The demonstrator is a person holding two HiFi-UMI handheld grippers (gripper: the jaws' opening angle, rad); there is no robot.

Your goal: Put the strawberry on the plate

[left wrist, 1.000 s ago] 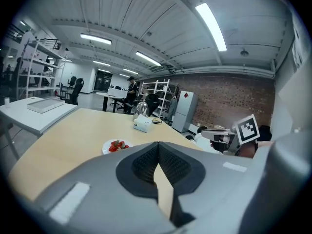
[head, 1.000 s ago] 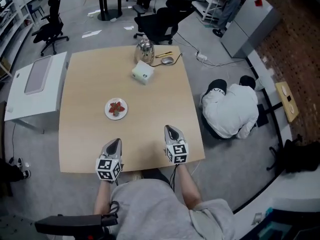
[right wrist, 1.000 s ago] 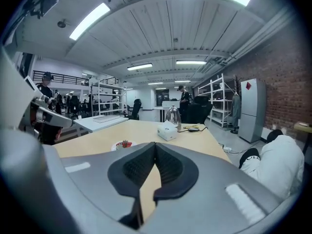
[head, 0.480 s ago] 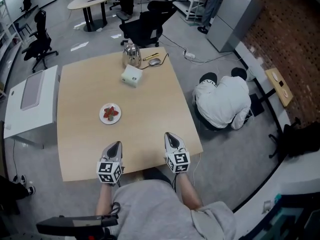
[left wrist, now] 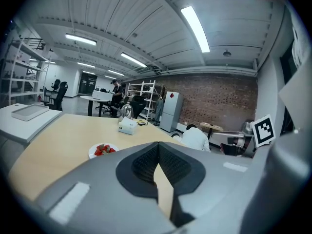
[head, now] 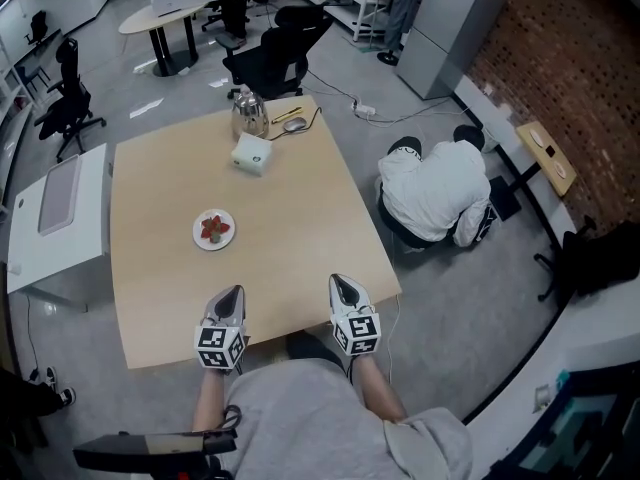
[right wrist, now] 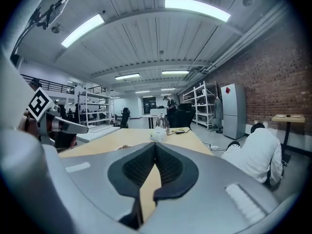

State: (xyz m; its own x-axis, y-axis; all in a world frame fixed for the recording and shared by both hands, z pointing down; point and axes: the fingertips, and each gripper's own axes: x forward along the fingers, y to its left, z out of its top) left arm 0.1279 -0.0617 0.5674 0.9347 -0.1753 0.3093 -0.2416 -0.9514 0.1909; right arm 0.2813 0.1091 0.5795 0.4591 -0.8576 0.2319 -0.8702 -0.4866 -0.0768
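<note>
**Head view + 2 gripper views.** Strawberry [head: 212,229] lies on plate [head: 226,240], left of centre on bench [head: 300,218]. More than 1 red piece seems to sit there; count unclear.

Left hand-held gripper [head: 231,295] and right hand-held gripper [head: 343,284] hang at the near bench edge, well apart from the plate. Both have jaws together w/ nothing between them: each gripper view shows the pads meeting, bare bench beyond.

**Step in hand (judged):** placing looks done, i.e. end phase, both grippers idle.

**Next move:** prob. none needed for the task. If the strawberry needs re-seating, the left gripper is the nearer 1. It'd have to open, reach fwd over bare bench and come down w/o nudging the plate.

**Surroundings:**
- Far bench edge: kettle [head: 248,116], white box [head: 251,154] just in front of it, mouse [head: 293,124] to its right.
- Off bench: person [head: 435,193] crouched on floor [head: 440,298] at right, office chair [head: 268,60] beyond the far edge, low white table [head: 55,208] at left.

**Obstructions:** none between grippers and plate; the far-edge items stand well apart from it.
</note>
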